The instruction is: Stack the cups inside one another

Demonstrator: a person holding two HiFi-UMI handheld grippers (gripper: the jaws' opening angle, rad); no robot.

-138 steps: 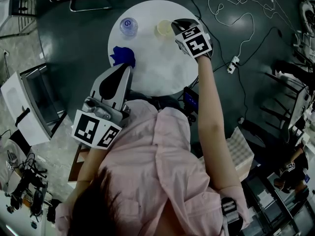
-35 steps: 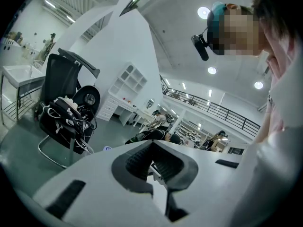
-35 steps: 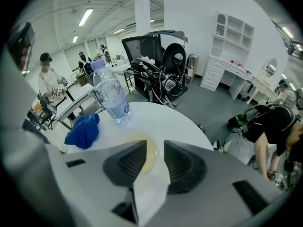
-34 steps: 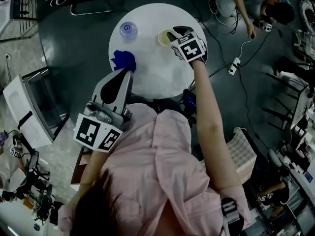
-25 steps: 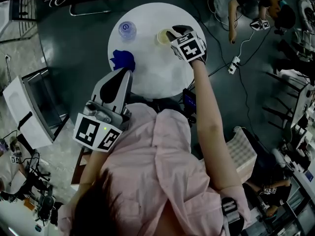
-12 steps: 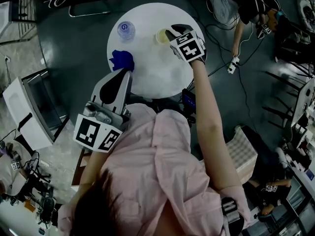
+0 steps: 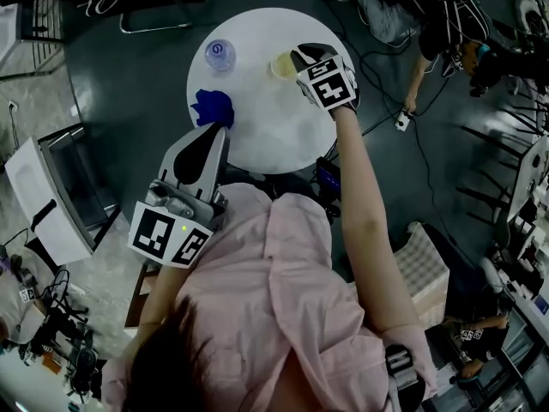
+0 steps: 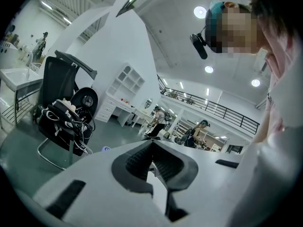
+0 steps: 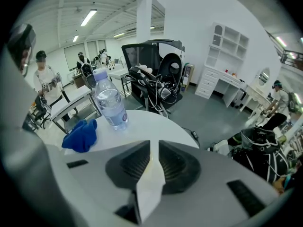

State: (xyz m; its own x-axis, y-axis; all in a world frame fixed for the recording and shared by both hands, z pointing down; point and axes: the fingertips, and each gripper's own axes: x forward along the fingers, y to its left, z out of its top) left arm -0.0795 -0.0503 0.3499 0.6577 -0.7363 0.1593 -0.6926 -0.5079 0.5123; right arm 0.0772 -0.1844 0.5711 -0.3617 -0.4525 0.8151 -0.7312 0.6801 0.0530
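Note:
A pale yellow cup [image 7: 281, 65] stands upright on the far part of the round white table [image 7: 274, 131]. My right gripper [image 7: 297, 57] is at the cup's right rim, shut on its thin wall. In the right gripper view the cup wall [image 9: 150, 183] shows as a pale sheet pinched between the dark pads, with the right gripper [image 9: 152, 148] pointing across the table. My left gripper [image 7: 220, 129] hangs at the table's near edge, away from the cup, jaws together and nothing in them. The left gripper view has the left gripper [image 8: 152, 145] aimed up at the room. I see no other cup.
A clear water bottle [image 7: 220, 54] with a blue cap stands at the table's far left, also in the right gripper view [image 9: 110, 103]. A crumpled blue cloth [image 7: 213, 106] lies at the left edge. Cables and a power strip [image 7: 401, 120] lie on the floor to the right.
Since 5.5 s ago my right gripper has moved slightly left onto the cup's rim. Over the last second it has stayed there. The left gripper has not moved.

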